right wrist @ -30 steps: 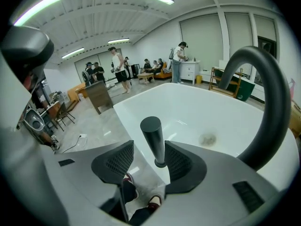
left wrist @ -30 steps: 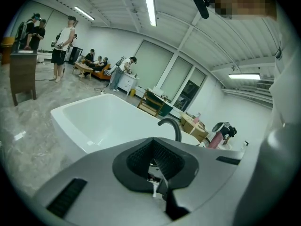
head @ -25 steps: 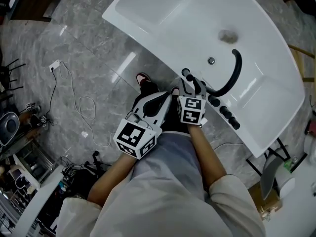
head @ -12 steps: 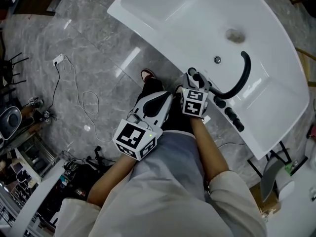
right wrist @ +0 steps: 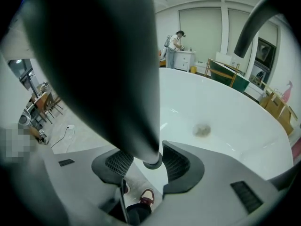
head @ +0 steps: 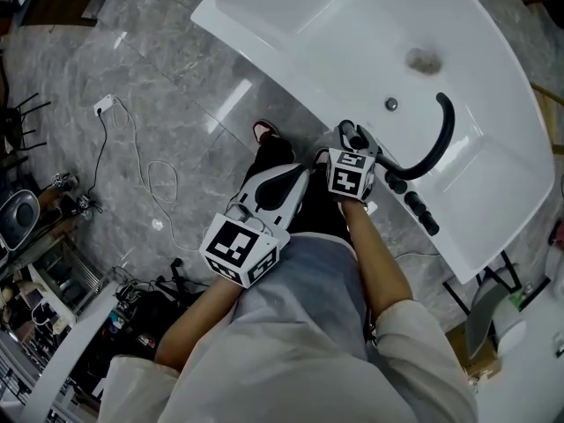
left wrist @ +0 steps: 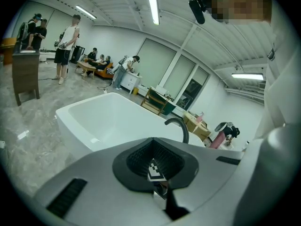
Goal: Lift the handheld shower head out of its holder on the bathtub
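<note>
A black handheld shower head stands at the near rim of the white bathtub. My right gripper is shut on it. In the right gripper view its dark handle fills the upper left. Its lower end sits between the two ribbed pads of the right gripper, and no holder shows there. My left gripper hangs shut over the person's legs, short of the tub. In the left gripper view the left gripper holds nothing.
A curved black faucet spout and a row of black knobs sit on the rim to the right. The drain lies in the tub floor. A cable and socket trail over the grey tiles. Several people stand far off.
My right gripper has shifted a little up and right along the rim with the shower head in it. The left gripper has stayed where it was.
</note>
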Tool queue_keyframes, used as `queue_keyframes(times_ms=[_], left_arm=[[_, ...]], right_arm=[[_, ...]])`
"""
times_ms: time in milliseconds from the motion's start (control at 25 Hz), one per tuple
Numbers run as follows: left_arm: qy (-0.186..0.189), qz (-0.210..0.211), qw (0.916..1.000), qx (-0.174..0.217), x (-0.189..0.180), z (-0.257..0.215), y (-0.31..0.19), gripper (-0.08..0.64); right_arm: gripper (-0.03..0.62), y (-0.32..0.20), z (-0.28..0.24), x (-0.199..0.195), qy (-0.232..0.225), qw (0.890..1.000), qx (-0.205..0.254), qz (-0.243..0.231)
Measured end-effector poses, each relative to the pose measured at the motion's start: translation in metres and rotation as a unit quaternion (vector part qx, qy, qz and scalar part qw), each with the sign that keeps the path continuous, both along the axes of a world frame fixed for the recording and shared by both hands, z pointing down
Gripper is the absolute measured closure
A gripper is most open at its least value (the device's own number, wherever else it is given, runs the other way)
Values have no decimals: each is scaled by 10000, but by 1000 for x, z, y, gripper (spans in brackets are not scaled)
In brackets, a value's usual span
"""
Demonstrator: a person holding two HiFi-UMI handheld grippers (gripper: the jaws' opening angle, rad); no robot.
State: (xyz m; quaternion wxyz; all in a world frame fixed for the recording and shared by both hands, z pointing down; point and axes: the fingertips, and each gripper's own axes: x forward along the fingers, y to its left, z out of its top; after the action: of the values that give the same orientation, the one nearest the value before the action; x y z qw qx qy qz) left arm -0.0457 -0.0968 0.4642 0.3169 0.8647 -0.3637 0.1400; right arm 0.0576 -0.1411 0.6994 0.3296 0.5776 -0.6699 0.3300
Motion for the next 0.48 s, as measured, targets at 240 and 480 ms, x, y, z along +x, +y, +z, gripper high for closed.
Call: queue_keyframes(times_ms=[240,480], left_arm=[[18,-40,10000,-37,-5,0,-5,563],[36,-40,10000,-63,-3,3,-9,563]], right_arm=[[397,1,4,-3,26,9999,-124,-23],[446,-1,6,2,199,9997,-135,-91]])
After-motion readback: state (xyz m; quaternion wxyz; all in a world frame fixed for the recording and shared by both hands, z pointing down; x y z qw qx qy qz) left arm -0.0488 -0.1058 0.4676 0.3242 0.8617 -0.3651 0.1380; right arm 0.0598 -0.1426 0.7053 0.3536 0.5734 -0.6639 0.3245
